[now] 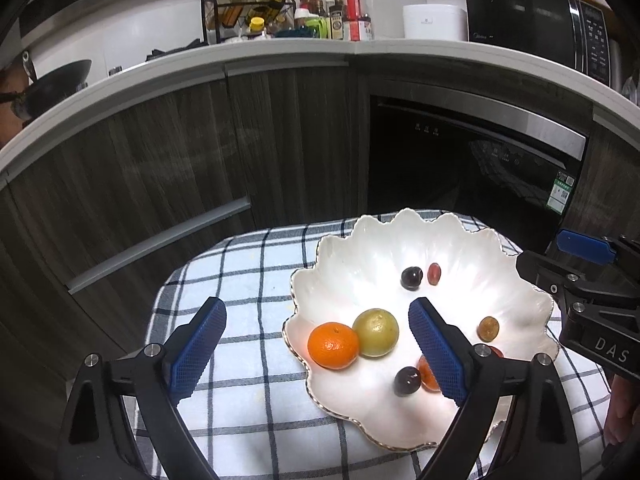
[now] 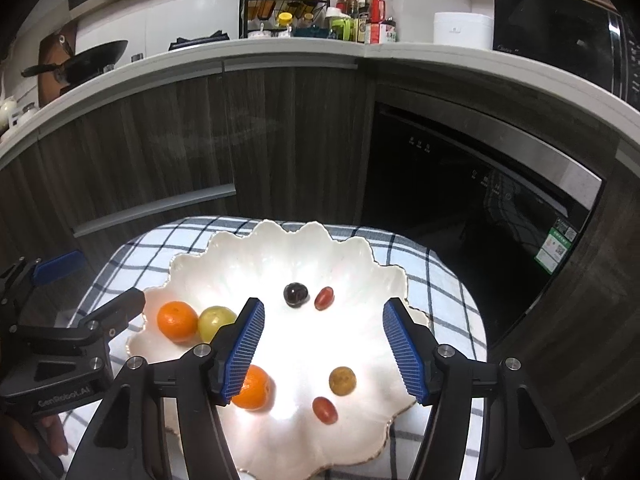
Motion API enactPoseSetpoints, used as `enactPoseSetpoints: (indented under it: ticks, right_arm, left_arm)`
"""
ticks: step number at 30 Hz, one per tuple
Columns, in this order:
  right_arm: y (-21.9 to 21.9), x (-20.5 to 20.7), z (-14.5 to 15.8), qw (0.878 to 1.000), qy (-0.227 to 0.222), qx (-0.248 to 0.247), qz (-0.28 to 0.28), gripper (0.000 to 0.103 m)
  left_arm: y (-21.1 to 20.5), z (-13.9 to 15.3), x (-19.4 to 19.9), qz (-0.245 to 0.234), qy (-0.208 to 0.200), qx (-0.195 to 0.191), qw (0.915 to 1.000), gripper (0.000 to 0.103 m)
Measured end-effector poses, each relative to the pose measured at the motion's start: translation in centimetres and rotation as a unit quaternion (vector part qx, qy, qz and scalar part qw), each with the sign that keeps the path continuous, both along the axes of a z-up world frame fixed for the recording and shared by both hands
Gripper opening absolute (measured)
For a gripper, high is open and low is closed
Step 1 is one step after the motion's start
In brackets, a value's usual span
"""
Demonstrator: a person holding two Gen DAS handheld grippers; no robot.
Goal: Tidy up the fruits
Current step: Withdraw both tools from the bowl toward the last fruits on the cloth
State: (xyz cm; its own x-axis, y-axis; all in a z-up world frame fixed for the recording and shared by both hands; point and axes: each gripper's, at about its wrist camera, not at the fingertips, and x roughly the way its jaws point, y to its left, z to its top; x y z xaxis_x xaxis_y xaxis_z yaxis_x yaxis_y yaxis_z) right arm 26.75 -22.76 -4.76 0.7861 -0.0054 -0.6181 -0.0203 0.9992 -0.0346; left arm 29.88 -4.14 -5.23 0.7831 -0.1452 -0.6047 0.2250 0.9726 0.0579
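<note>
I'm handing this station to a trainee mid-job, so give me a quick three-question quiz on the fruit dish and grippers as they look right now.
1. True or false: the left gripper or the right gripper is holding a fruit.
2. Which sits right beside the yellow-green fruit? A: an orange mandarin. B: a red grape. C: a banana.
3. What lies under the scalloped white dish?

Key: 1: false, both stand open with nothing between the pads. 2: A. 3: a checked cloth.
</note>
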Motion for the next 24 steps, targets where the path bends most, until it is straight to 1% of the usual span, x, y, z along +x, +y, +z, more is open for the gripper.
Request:
enactPoseSetpoints:
  ticks: [10, 24]
  right_arm:
    - [0.5, -2.8, 2.2, 1.000, -0.026, -0.003, -0.004, 0.063]
    - [1.0, -7.0, 3.7, 0.999, -0.042, 0.001, -0.010, 0.063]
  left_arm:
    - [0.7, 1.8, -2.5, 0.005, -0.015, 0.003, 0.9999, 0.094]
    - [1.6, 4.1, -6.5, 0.008, -0.039, 0.004, 0.9992, 0.094]
